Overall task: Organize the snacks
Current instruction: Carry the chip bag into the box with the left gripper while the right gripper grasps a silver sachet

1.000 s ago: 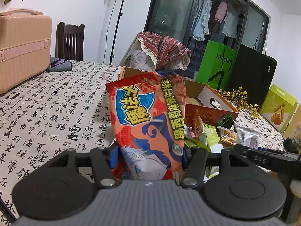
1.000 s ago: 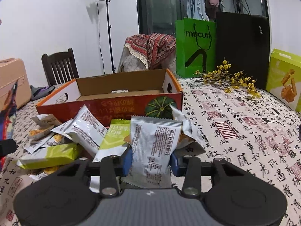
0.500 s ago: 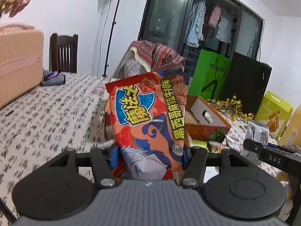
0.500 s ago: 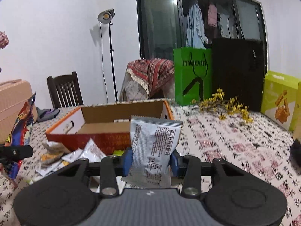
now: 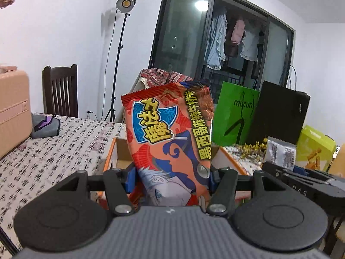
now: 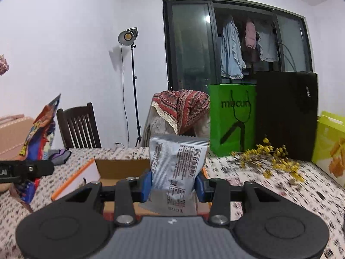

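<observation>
**Both grippers raised, each clamped on a snack packet above the open box**

Left gripper [image 5: 172,178]: held level and clear of the table, fingers pointing to the far side of the room. Its blue pads [image 5: 130,178] press both sides of a tall red-orange foil snack bag with a blue badge and yellow lettering [image 5: 170,138]. The bag stands upright between the fingers, its crimped top edge uppermost.

Right gripper [image 6: 172,184]: likewise level and raised, closed on a silver-grey foil sachet printed with black text [image 6: 177,164]. The sachet stands upright, leaning slightly left, its lower end hanging below the pads.

The open cardboard box with orange outer walls [image 6: 120,167] sits on the table covered in a white cloth printed with black calligraphy [image 6: 269,185], directly beyond and below both grippers. In the right wrist view the left gripper and its bag appear at the far left; in the left wrist view the sachet shows at the right.

Far side: a green paper bag [image 6: 231,120] beside a black bag [image 6: 285,114], and yellow dried flowers [image 6: 271,157] lying on the cloth in front of them.
</observation>
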A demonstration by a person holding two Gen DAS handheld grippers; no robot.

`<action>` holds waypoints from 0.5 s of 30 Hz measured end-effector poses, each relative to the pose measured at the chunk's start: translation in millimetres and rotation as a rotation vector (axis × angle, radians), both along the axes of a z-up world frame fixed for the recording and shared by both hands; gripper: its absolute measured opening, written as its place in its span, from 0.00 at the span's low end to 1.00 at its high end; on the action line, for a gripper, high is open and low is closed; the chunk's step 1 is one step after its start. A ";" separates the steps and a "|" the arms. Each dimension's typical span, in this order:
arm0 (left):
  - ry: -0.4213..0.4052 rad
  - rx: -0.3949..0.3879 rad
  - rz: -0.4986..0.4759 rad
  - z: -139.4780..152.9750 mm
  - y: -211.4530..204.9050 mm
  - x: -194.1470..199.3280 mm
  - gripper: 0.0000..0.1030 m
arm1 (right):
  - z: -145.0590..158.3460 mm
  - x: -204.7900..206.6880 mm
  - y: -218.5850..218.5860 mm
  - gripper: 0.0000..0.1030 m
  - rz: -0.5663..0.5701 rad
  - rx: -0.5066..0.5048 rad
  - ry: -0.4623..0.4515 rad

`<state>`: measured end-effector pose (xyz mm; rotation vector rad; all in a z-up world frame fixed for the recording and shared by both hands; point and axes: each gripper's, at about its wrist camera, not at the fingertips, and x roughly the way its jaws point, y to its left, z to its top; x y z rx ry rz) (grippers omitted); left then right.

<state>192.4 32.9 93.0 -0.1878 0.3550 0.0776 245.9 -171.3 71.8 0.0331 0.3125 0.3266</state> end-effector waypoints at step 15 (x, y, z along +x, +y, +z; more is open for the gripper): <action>0.057 -0.058 0.069 1.9 20.8 123.2 0.58 | -9.0 109.9 34.4 0.39 -0.013 0.040 0.069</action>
